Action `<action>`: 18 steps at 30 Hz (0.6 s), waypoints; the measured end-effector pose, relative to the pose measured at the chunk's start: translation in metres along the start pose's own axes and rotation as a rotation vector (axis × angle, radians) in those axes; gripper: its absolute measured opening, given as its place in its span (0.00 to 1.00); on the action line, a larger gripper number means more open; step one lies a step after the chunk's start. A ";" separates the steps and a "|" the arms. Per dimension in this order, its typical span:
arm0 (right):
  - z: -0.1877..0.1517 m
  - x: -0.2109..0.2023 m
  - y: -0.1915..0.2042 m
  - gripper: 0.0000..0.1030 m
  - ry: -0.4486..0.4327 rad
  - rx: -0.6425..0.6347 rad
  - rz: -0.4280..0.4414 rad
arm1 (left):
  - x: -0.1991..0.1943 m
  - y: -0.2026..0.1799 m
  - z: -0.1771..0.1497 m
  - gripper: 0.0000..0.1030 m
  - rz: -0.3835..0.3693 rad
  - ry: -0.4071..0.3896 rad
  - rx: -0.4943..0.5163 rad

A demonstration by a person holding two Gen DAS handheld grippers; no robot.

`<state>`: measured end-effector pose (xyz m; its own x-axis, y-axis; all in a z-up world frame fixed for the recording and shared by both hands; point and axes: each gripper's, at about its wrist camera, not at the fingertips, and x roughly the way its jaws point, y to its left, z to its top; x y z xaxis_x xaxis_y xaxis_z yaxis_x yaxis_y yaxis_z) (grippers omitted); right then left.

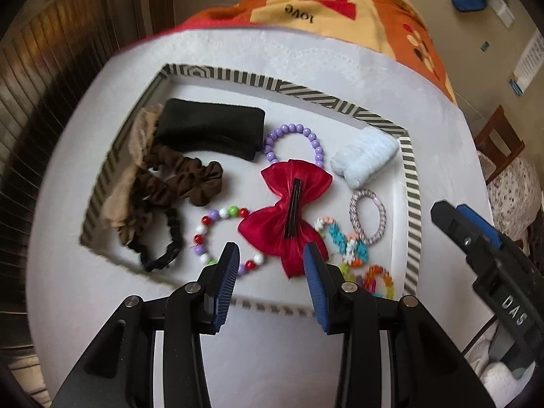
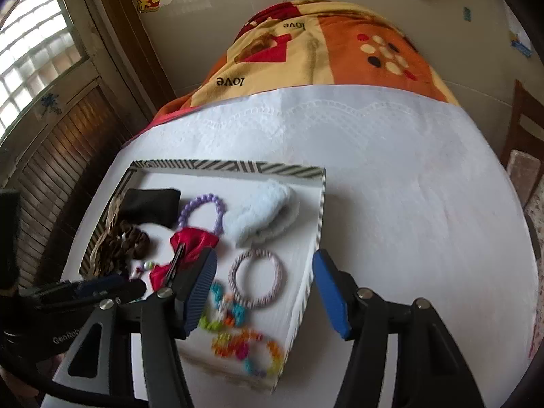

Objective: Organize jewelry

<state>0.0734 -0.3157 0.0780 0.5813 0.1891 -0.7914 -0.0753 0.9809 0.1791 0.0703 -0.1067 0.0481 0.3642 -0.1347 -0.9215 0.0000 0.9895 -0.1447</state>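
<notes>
Left wrist view: the left gripper [image 1: 270,255] hangs above the near edge of a shallow tray [image 1: 413,204] with a striped rim, its jaws apart and nothing between them. The tray sits on a white cloth [image 1: 425,108] and holds all the jewelry and hair pieces. A red bow [image 1: 289,210] with a dark clip on it lies at the centre, just beyond the fingertips. A bracelet of mixed coloured beads [image 1: 217,227] lies to its left, partly hidden by the left finger, and a purple bead bracelet [image 1: 299,139] lies on the far side, touching the bow. Brown scrunchies [image 1: 183,183] and a black hair band [image 1: 163,251] sit at the left, with a black folded cloth [image 1: 210,129] behind them. A pale blue fluffy piece [image 1: 365,156] lies at the far right, a woven hair tie [image 1: 369,217] near it, and bright loom bands [image 1: 350,248] at the near right corner. The right gripper [image 1: 476,238] shows at the right edge — outside the tray. Right wrist view: the right gripper [image 2: 265,289] straddles the tray's right rim [image 2: 319,224], jaws apart and empty — one finger over the tray, the other over bare cloth. The woven hair tie [image 2: 256,278] and loom bands [image 2: 251,350] lie just beyond the left finger. An orange patterned blanket [image 2: 340,51] covers the far end.
</notes>
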 end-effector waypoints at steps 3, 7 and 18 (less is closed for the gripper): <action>-0.016 -0.013 0.009 0.62 -0.003 0.009 0.004 | -0.016 0.001 -0.009 0.28 0.030 -0.036 0.023; -0.033 -0.027 0.023 0.63 -0.003 -0.003 0.000 | -0.035 0.008 -0.022 0.28 0.064 -0.081 0.032; -0.049 -0.066 0.050 0.68 -0.051 -0.016 -0.022 | -0.078 0.016 -0.046 0.28 0.099 -0.163 0.051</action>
<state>-0.0086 -0.2772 0.1103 0.6236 0.1659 -0.7639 -0.0754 0.9854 0.1524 -0.0009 -0.0828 0.1015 0.5104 -0.0302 -0.8594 0.0019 0.9994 -0.0340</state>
